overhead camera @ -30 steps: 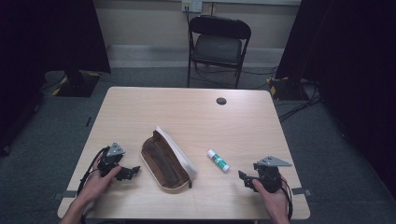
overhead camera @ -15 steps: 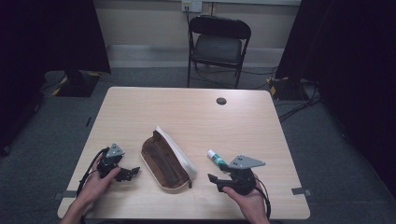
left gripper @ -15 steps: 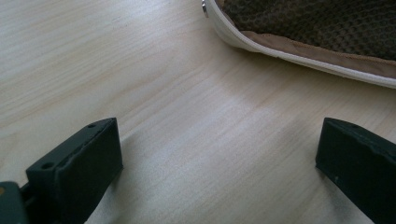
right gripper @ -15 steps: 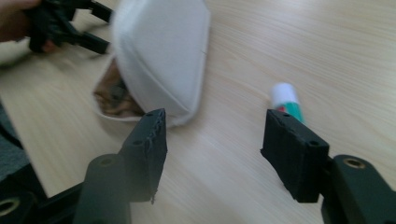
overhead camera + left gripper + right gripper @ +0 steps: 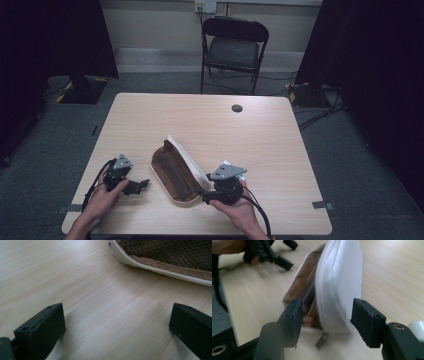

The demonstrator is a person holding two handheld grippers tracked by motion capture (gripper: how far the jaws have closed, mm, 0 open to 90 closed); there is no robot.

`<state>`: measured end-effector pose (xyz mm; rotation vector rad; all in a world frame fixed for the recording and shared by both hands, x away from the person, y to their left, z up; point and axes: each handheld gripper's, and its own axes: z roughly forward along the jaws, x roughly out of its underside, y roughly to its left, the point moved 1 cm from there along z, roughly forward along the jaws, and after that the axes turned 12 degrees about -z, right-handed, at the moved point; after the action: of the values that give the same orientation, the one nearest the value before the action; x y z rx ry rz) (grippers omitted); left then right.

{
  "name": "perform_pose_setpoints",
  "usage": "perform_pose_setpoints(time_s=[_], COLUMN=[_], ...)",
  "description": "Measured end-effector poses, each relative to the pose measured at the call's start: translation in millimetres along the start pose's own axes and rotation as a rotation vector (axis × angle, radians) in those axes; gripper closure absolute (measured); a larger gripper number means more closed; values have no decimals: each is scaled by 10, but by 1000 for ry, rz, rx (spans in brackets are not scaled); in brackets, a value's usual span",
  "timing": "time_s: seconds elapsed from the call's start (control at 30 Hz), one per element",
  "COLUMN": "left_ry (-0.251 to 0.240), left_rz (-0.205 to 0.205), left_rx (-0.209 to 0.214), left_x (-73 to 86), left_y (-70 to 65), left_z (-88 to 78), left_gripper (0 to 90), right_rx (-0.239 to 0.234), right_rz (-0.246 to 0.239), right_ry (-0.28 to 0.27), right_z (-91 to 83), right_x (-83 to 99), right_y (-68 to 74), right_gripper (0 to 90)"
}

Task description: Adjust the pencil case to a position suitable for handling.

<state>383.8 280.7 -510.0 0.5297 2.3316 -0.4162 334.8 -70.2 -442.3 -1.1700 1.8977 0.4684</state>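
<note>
A light wooden table (image 5: pixel 210 125) holds an open oval pouch (image 5: pixel 176 169) near its front edge. The pouch is white outside and lined in brown mesh, with one white wall (image 5: pixel 338 290) standing up on its right side. Its zipper pull (image 5: pixel 321 340) lies on the table at the near end. Nothing can be made out inside it.

The left gripper (image 5: pixel 131 185), held in the person's left hand (image 5: pixel 102 197), rests on the table just left of the pouch, jaws spread wide with only bare wood between them.

The right gripper (image 5: pixel 324 322) is at the pouch's near right end, jaws parted on either side of the upright white wall, gripping nothing. A small white and green object (image 5: pixel 239 173) lies just behind this gripper, mostly hidden.
</note>
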Motion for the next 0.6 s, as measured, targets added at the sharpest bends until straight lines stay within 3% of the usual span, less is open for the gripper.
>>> perform_pose_setpoints(time_s=[0.07,0.23,0.3,0.37,0.6], left_ry=[0,0,0,0,-4], left_rz=[0,0,0,0,-8], left_rx=[0,1,1,0,4], left_x=[0,0,0,0,5], left_y=[0,0,0,0,-7], left_z=[0,1,1,0,1], left_gripper=[0,0,0,0,0], right_rx=[-14,7,18,48,54], right_rz=[2,3,-1,4,-2], right_ry=[-5,8,8,4,-5], right_z=[75,273,277,261,210], right_x=[-22,-13,-9,25,90], right_y=[-31,-67,-63,-102,-242], right_gripper=[431,488,503,576,686])
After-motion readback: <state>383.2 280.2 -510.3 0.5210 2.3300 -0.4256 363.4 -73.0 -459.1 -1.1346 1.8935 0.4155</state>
